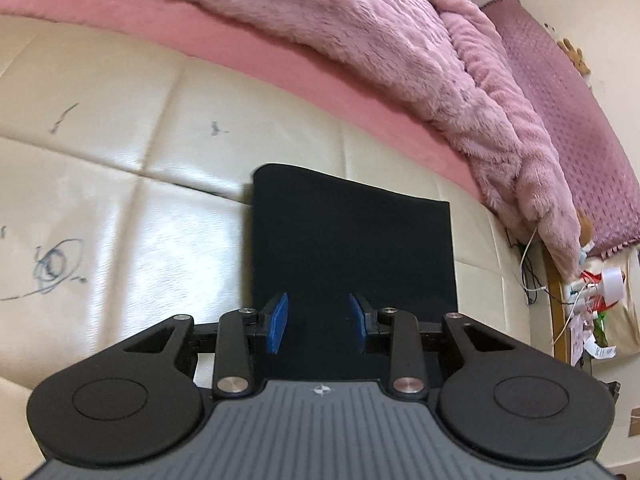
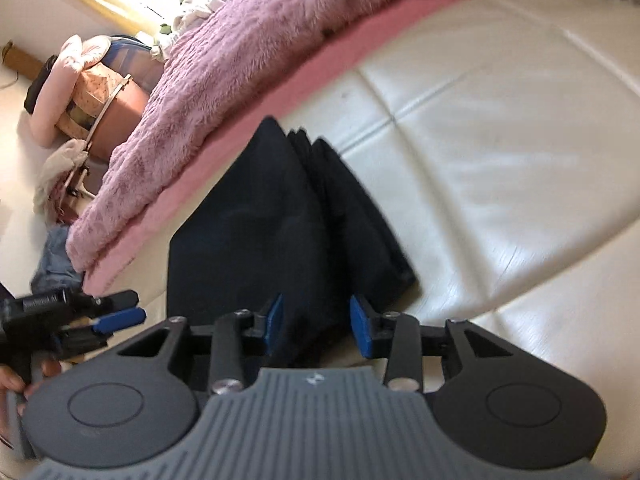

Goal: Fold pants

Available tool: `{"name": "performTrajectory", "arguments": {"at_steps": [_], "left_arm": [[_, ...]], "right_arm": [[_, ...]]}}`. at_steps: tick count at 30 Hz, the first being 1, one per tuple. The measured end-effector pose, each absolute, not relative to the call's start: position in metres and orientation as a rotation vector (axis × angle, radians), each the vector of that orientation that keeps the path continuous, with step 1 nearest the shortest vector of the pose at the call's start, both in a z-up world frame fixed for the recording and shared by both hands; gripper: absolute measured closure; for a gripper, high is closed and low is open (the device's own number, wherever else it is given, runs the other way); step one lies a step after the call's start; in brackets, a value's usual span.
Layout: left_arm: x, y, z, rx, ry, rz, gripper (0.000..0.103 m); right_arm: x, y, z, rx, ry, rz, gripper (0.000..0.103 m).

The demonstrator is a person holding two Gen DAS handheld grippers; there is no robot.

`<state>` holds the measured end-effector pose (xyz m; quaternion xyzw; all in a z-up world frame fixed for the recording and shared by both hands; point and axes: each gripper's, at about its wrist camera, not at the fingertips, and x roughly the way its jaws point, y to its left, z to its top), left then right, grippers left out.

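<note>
Both tools, left tool (image 1: 318,322) and right tool (image 2: 316,326), gape empty above the folded pants (image 2: 280,216) on the cream mattress (image 2: 500,140); we judge its long axis running straight ahead.

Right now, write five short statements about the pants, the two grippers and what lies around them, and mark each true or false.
1. The pants are dark and lie folded into a compact stack on the cream padded surface. True.
2. The left gripper is clamped on the cloth. False: its jaws are apart, nothing between the blue pads.
3. The right gripper is open. True.
4. A green blanket lies beside the pants. False: the fluffy blanket is pink.
5. The surface bears pen scribbles. True.
</note>
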<state>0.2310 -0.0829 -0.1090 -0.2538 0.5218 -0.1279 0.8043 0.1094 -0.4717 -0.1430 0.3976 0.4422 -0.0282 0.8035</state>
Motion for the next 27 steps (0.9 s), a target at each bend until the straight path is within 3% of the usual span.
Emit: {"name": "performTrajectory", "arguments": {"at_steps": [1, 4, 14, 21, 27], "left_arm": [[0.230, -0.081, -0.110, -0.551, 1.117, -0.271, 0.066], [0.228, -0.080, -0.112, -0.561, 1.107, -0.274, 0.066], [0.222, -0.086, -0.118, -0.545, 1.108, -0.323, 0.066], [0.226, -0.089, -0.125, -0.523, 1.119, -0.326, 0.066], [0.241, -0.097, -0.125, -0.498, 1.089, -0.337, 0.069]], "right_arm": [[0.109, -0.470, -0.142, 0.849, 0.948, -0.064, 0.089], [0.114, -0.465, -0.131, 0.798, 0.941, -0.082, 0.097], [0.143, -0.436, -0.029, 0.500, 0.814, 0.024, 0.098], [0.143, -0.461, -0.101, 0.484, 0.972, -0.156, 0.099], [0.146, -0.459, -0.124, 0.425, 1.004, -0.230, 0.099]]}}
